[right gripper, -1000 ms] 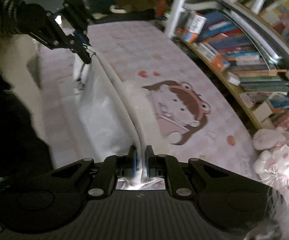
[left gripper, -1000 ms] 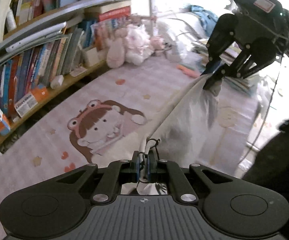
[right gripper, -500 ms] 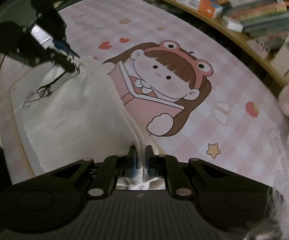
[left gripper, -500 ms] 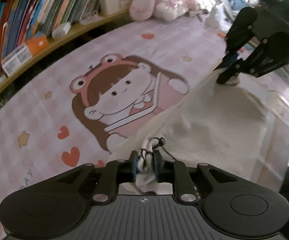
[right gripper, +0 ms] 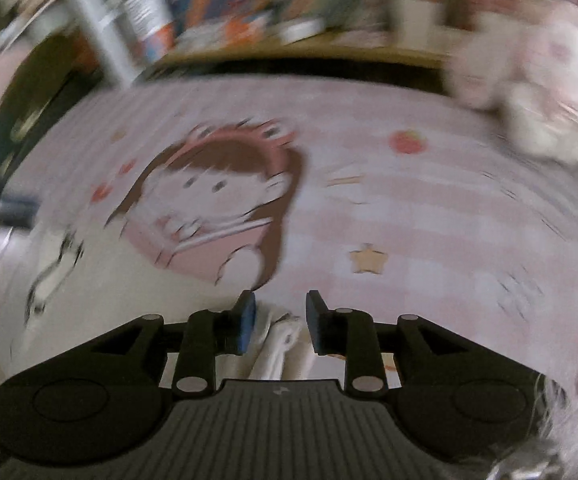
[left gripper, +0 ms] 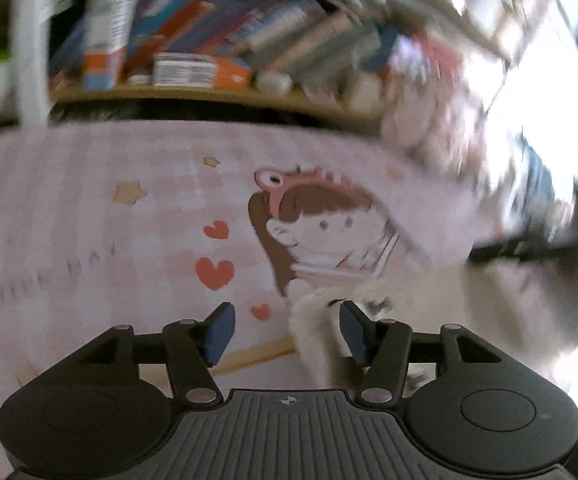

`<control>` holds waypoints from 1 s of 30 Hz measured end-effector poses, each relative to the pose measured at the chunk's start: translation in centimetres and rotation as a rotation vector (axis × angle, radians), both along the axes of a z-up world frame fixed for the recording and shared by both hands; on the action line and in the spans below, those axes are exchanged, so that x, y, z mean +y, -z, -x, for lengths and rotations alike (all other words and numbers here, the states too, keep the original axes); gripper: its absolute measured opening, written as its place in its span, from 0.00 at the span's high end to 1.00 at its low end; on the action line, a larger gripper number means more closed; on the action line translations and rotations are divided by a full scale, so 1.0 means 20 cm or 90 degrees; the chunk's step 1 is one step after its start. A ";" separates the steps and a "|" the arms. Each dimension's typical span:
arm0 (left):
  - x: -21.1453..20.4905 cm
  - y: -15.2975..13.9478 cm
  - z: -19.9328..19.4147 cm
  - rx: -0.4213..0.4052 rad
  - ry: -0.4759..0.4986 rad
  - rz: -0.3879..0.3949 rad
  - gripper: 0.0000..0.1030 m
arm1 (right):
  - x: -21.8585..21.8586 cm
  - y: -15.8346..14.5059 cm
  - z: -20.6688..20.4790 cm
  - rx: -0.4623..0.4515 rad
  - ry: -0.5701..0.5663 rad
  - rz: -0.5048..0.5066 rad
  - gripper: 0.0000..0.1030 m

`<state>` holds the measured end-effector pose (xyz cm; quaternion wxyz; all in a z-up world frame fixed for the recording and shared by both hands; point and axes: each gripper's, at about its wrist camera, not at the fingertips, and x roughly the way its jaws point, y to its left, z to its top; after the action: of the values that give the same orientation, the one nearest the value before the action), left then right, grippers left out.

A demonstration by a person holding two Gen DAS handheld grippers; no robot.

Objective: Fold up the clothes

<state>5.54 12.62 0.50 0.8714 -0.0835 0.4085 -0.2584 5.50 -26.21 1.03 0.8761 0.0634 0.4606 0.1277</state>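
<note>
A white garment point(left gripper: 469, 300) lies on the pink cartoon bedsheet point(left gripper: 89, 208). In the left wrist view my left gripper point(left gripper: 287, 330) is open; the garment's corner with a dark drawstring lies by its right finger, no longer clamped. In the right wrist view my right gripper point(right gripper: 280, 326) is open, with a folded white edge of the garment point(right gripper: 281, 344) lying loose between the fingers. The garment spreads to the left in that view point(right gripper: 17, 280). Both views are blurred by motion.
A low bookshelf point(left gripper: 209, 64) full of books runs along the far edge of the bed. Pink plush toys point(right gripper: 529, 92) sit at the far right. A white post point(left gripper: 29, 40) stands at the far left.
Both grippers have opened and let go of the garment, which now lies on the bedsheet. Both cameras have swung to face the bookshelf.
</note>
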 end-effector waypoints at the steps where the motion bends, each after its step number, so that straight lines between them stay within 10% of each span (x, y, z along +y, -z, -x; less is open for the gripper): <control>1: 0.02 0.01 0.04 0.003 -0.023 0.037 0.45 | -0.01 -0.01 0.03 -0.007 0.026 -0.012 0.75; 12: -0.01 0.13 0.22 0.003 -0.122 0.158 0.48 | 0.08 -0.09 0.31 -0.031 0.135 -0.099 0.75; 16: -0.07 0.17 0.17 0.011 -0.102 0.140 0.60 | 0.14 0.02 0.28 -0.005 0.159 -0.030 0.93; 21: -0.13 0.20 0.12 0.035 -0.092 0.141 0.91 | 0.05 0.12 0.28 0.020 0.231 -0.120 0.96; 26: -0.06 0.16 0.14 0.035 -0.151 0.309 0.97 | 0.03 0.13 0.28 0.027 0.237 -0.136 0.97; 30: -0.01 0.37 0.00 0.162 -0.231 0.315 0.97 | 0.04 0.13 0.27 0.028 0.234 -0.127 0.97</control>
<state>5.58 12.37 -6.96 0.7986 -0.3954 0.4175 -0.1778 0.12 -25.43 -1.57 0.8640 0.2355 0.4450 0.0091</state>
